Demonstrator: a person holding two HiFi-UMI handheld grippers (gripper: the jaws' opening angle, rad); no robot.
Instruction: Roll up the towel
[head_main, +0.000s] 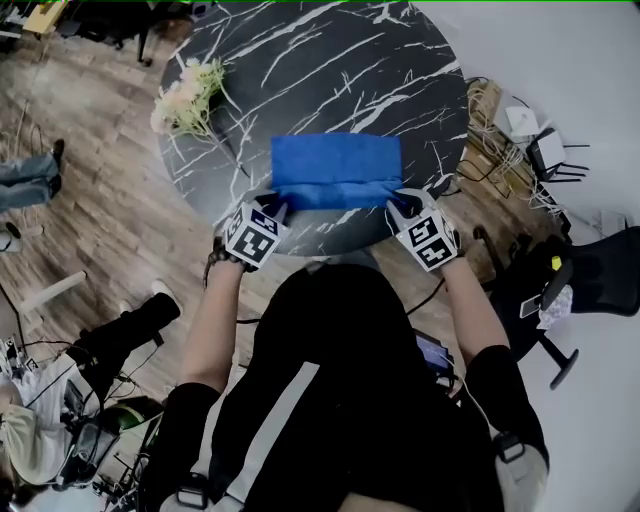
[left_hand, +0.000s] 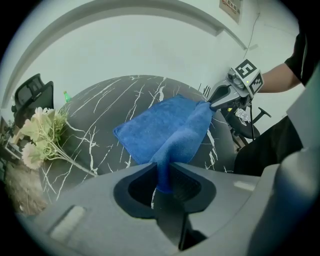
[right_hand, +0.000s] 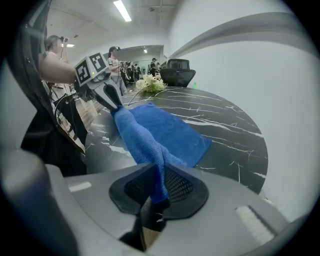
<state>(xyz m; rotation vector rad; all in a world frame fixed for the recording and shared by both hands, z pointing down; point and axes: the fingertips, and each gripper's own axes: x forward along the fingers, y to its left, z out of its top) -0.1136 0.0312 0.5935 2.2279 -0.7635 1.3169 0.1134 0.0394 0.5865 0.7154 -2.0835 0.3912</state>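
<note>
Both corners were pinched: the left gripper (head_main: 280, 208) was clamped on the near-left corner of the towel (head_main: 337, 170) and the right gripper (head_main: 397, 205) on its near-right corner, with the near edge raised off the black marble table (head_main: 330, 60). To start the roll well, the two grippers probably needed to carry that edge toward the far side together and level, tucking it down tight so the first turn came out straight rather than cone-shaped. The towel was a plush blue rectangle, its far part lying flat on the near half of the table, to the right of the flowers (head_main: 185, 97).
</note>
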